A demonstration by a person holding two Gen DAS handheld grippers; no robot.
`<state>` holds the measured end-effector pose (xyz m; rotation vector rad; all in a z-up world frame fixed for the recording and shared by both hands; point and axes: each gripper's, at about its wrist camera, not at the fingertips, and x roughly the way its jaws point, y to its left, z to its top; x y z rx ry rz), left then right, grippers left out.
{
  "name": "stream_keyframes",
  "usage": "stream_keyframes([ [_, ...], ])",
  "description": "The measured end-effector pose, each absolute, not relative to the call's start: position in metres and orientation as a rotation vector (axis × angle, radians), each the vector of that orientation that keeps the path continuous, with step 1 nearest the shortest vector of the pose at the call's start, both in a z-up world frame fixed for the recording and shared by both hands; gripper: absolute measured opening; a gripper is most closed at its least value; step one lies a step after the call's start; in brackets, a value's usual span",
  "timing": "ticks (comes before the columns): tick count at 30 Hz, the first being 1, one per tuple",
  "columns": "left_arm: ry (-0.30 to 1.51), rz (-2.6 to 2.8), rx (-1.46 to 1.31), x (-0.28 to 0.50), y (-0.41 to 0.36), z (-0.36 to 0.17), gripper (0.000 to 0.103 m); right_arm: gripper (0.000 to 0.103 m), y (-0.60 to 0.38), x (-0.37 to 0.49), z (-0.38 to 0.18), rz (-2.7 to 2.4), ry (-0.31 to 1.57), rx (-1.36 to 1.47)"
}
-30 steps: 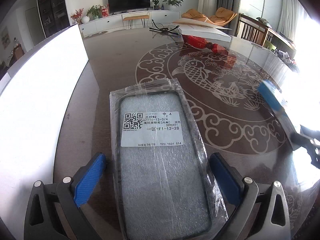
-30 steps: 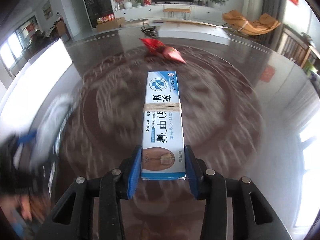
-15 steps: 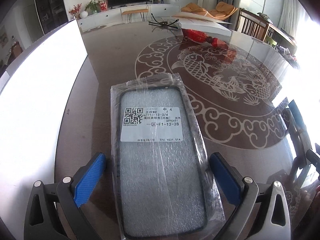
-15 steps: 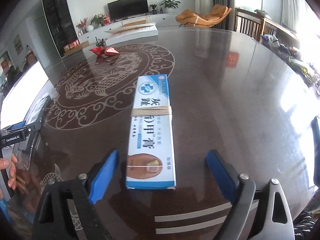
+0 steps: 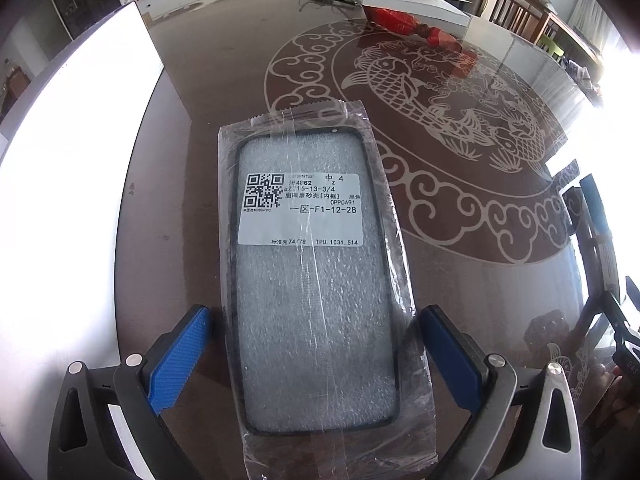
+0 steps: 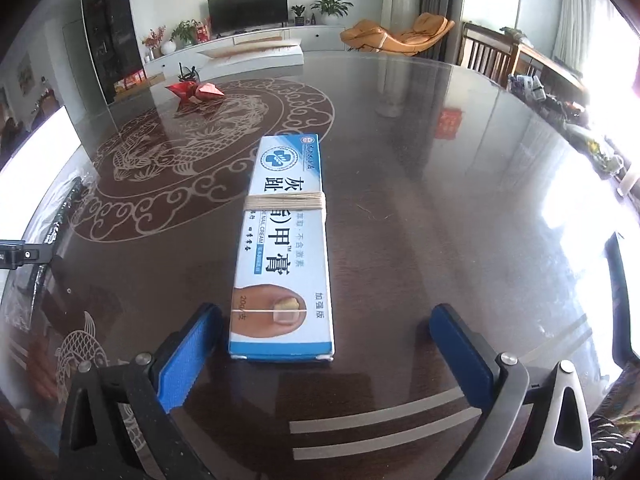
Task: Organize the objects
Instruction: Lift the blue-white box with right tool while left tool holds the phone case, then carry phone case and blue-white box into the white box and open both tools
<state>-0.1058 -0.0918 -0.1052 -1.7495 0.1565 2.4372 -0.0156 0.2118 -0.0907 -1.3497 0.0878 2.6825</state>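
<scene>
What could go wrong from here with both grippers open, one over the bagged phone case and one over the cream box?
1. The phone case lies flat in a loose, crinkly bag; the open left gripper may pinch only plastic and let it slip.
2. The cream box sits nearer the left finger of the right gripper, so closing could skew it on the glossy table.
3. The rubber band might snag.

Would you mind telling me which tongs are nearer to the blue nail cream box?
Right. The right tongs stand open around the nail cream box at its near end; the left tongs straddle the bagged phone case, well to the box's left.
</scene>
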Motion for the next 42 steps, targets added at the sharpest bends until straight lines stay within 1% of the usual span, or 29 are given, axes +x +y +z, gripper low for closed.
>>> stream_keyframes([
  [7, 0.193, 2.483, -1.580, -0.096, -0.092, -0.106, 0.103, 0.103, 0.213, -0.017, -0.090, 2.678, 0.083, -1.376],
  [8, 0.193, 2.498, -1.538, -0.093, -0.093, -0.105, 0.094, 0.103, 0.213, -0.016, -0.090, 2.677, 0.081, -1.389],
  [9, 0.192, 2.517, -1.498, -0.088, -0.095, -0.102, 0.078, 0.103, 0.213, -0.016, -0.090, 2.677, 0.079, -1.396],
  [10, 0.181, 2.519, -1.489, -0.088, -0.096, -0.101, 0.077, 0.103, 0.214, -0.015, -0.090, 2.676, 0.079, -1.399],
  [17, 0.179, 2.540, -1.431, -0.071, -0.095, -0.101, 0.076, 0.103, 0.211, -0.011, -0.090, 2.684, 0.074, -1.393],
  [25, 0.183, 2.553, -1.428, -0.054, -0.093, -0.100, 0.077, 0.103, 0.211, -0.009, -0.089, 2.685, 0.073, -1.396],
  [27, 0.188, 2.552, -1.429, -0.054, -0.093, -0.100, 0.077, 0.103, 0.211, -0.012, -0.088, 2.672, 0.069, -1.438],
  [29, 0.191, 2.552, -1.426, -0.055, -0.092, -0.100, 0.077, 0.103, 0.211, -0.023, -0.086, 2.641, 0.056, -1.539],
  [33, 0.191, 2.553, -1.412, -0.053, -0.093, -0.100, 0.077, 0.102, 0.213, -0.067, -0.083, 2.571, 0.064, -1.697],
  [34, 0.180, 2.553, -1.407, -0.053, -0.093, -0.100, 0.076, 0.094, 0.215, -0.079, -0.081, 2.577, 0.077, -1.689],
  [35, 0.165, 2.545, -1.397, -0.051, -0.094, -0.099, 0.076, 0.068, 0.216, -0.088, -0.078, 2.581, 0.055, -1.655],
  [36, 0.141, 2.531, -1.383, -0.048, -0.094, -0.098, 0.076, 0.047, 0.217, -0.093, -0.074, 2.599, 0.055, -1.639],
  [37, 0.111, 2.523, -1.365, -0.044, -0.095, -0.096, 0.076, 0.044, 0.219, -0.098, -0.070, 2.577, 0.078, -1.656],
  [40, 0.008, 2.496, -1.300, -0.029, -0.098, -0.084, 0.076, 0.044, 0.227, -0.090, -0.057, 2.620, 0.251, -1.658],
  [42, -0.068, 2.485, -1.254, -0.020, -0.102, -0.070, 0.076, 0.044, 0.228, -0.079, -0.045, 2.659, 0.413, -1.649],
])
